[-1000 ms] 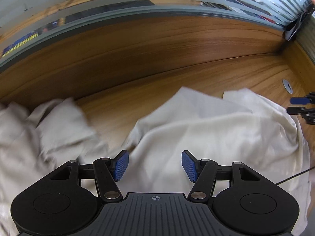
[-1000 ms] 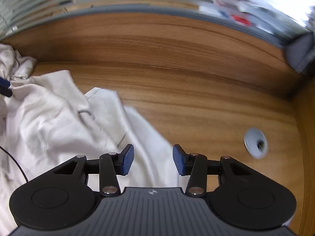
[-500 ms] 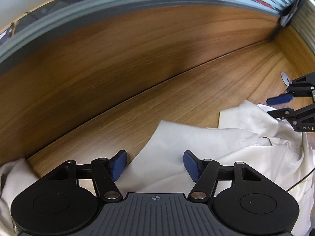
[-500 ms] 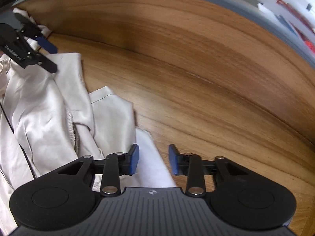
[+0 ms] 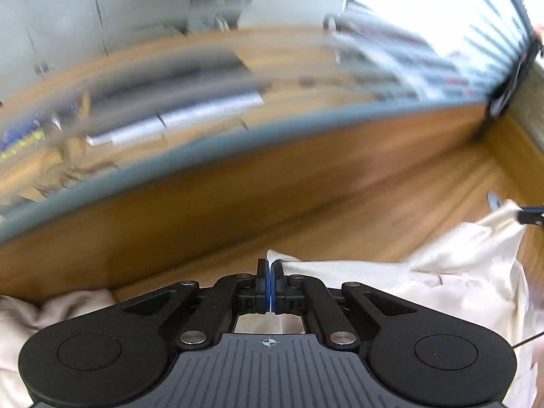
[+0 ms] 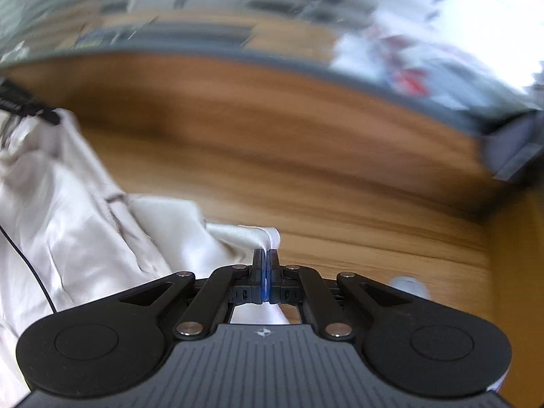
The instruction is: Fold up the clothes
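I have both claws clenched on the garment (image 5: pixel 452 272) — the left gripper (image 5: pixel 271 272) pinches 1 corner of the pale cloth, the right gripper (image 6: pixel 265 265) pinches another. The cloth sags between them over the wooden table (image 6: pixel 340 210), bunched toward the near side. Both views are blurred; a grey disc (image 6: pixel 408 285) sits on the table near the right claw.

Your cream garment (image 5: pixel 452 272) sits bunched at frame right, one edge pulled taut toward bottom centre, crumpled.
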### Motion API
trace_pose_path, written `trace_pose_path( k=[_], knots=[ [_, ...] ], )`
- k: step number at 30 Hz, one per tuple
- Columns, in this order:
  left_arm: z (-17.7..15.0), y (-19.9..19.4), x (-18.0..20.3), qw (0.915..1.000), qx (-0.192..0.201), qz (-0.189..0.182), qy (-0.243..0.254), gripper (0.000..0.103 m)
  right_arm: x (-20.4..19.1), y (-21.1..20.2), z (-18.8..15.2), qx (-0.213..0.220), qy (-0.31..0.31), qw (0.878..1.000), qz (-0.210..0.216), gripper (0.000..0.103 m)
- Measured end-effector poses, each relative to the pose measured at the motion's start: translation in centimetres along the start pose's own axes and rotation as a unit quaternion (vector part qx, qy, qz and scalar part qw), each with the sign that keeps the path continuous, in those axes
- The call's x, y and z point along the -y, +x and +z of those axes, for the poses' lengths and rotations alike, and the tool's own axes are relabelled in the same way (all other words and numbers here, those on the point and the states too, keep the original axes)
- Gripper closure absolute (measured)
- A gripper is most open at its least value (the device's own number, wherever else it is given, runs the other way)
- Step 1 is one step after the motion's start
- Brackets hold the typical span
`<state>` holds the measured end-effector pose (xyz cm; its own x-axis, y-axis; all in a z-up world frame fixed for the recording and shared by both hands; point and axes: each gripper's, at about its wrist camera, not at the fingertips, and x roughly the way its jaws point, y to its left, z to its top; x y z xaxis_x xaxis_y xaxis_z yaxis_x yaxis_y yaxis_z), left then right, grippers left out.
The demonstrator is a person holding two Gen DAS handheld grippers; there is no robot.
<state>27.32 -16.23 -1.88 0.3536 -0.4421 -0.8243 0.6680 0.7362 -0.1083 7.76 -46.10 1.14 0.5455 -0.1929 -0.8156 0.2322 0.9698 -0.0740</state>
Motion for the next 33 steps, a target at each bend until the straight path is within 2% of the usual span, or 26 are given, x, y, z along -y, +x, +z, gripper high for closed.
trace_pose_path(
  k=[5, 10, 13, 18, 21, 23, 25, 27, 33],
  knots=[
    [-0.4, -5.1, -0.7, 0.9989, 0.042, -0.002, -0.022, 0.100, 1.1, -7.0, -2.6, 0.042, 0.038, 0.998, -0.036, 0.103],
    [-3.3, -8.4, -2.1, 0.9979, 0.047, -0.005, -0.044, 0.100, 1.0, -12.7, -7.3, 0.042, 0.091, 0.995, -0.025, 0.103],
    [-6.7, -9.1, -2.6, 0.9982, 0.030, 0.004, -0.052, 0.100, -0.4, -14.0, -11.3, 0.020, 0.128, 0.992, -0.005, 0.103],
    [-12.4, -7.4, -3.2, 0.9976, -0.041, 0.010, -0.055, 0.098, -3.7, -13.2, -17.7, -0.039, 0.170, 0.984, 0.038, 0.102],
    [-15.0, -7.1, -3.5, 0.9961, -0.069, 0.013, -0.054, 0.090, -5.5, -12.2, -20.6, -0.078, 0.178, 0.979, 0.057, 0.100],
    [-15.4, -7.4, -3.6, 0.9960, -0.070, 0.013, -0.054, 0.079, -6.2, -12.2, -20.9, -0.085, 0.176, 0.979, 0.062, 0.098],
    [-15.4, -7.7, -3.5, 0.9963, -0.066, 0.014, -0.053, 0.067, -6.9, -12.3, -21.3, -0.092, 0.175, 0.978, 0.067, 0.089],
    [-15.4, -8.1, -3.9, 0.9970, -0.056, 0.012, -0.052, 0.064, -6.4, -12.3, -20.5, -0.085, 0.173, 0.979, 0.068, 0.074],
    [-12.5, -7.0, -2.3, 0.9988, -0.032, 0.001, -0.038, 0.051, -3.0, -10.7, -16.4, -0.054, 0.174, 0.982, 0.044, 0.064]
  ],
)
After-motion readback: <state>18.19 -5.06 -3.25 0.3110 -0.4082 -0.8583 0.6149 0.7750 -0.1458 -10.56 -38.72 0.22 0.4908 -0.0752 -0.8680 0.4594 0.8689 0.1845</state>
